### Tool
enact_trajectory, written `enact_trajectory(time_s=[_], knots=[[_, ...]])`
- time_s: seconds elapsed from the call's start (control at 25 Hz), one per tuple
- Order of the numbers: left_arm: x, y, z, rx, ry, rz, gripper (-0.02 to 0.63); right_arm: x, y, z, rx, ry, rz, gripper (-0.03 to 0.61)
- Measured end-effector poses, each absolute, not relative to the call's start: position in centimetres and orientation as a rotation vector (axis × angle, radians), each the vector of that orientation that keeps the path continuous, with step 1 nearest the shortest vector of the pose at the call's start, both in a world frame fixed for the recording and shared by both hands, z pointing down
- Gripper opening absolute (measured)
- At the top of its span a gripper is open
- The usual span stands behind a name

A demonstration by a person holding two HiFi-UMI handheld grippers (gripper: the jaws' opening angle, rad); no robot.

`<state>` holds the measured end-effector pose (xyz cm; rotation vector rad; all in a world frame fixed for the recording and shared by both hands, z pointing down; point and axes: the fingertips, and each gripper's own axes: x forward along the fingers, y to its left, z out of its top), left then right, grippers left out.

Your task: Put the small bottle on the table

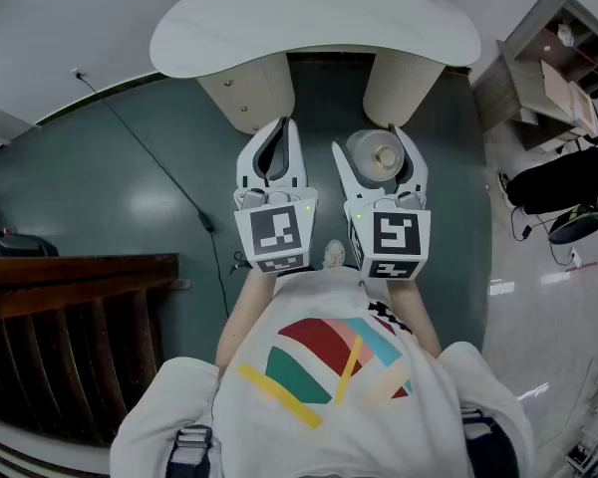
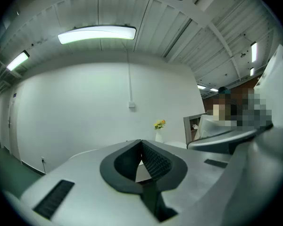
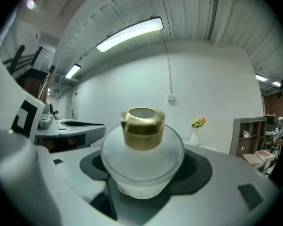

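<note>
Clamping falls to the right gripper (image 1: 375,149); its jaws stand wide on either side of the small bottle (image 1: 383,155), pads pressed to the frosted round body so that the gold cap (image 3: 142,127) points up and nothing tips; the bottle hangs in the air over the grey-green floor (image 1: 110,167), near the person and short of the white table (image 1: 309,38) at the far side; the left gripper (image 1: 279,129), just left of it, has its jaws together on nothing, held level, likely to keep out of the way; a white vase (image 2: 159,134) with yellow flowers stands on the table's far part; the bottle is not yet set down, and I judge that carrying it forward over the tabletop comes next.
</note>
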<state>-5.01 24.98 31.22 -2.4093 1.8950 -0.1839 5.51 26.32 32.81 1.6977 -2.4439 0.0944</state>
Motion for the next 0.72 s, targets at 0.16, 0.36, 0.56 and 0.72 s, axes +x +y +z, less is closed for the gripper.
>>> enact_trajectory(time_s=[0.16, 0.36, 0.56, 0.72], knots=[[-4.5, 24.8, 31.3, -2.404, 1.889, -0.179, 0.017, 5.8, 26.1, 33.0, 1.691, -2.449, 0.086, 0.334], [-4.1, 24.8, 31.1, -2.397, 1.886, -0.166, 0.017, 6.1, 26.0, 32.7, 1.683, -2.459, 0.062, 0.334], [-4.0, 24.3, 30.9, -2.393, 1.888, -0.156, 0.017, 6.8, 25.5, 32.6, 1.695, -2.461, 0.070, 0.334], [-3.8, 23.9, 31.2, -2.396, 1.896, -0.161, 0.017, 7.2, 25.0, 32.6, 1.702, -2.479, 0.102, 0.334]])
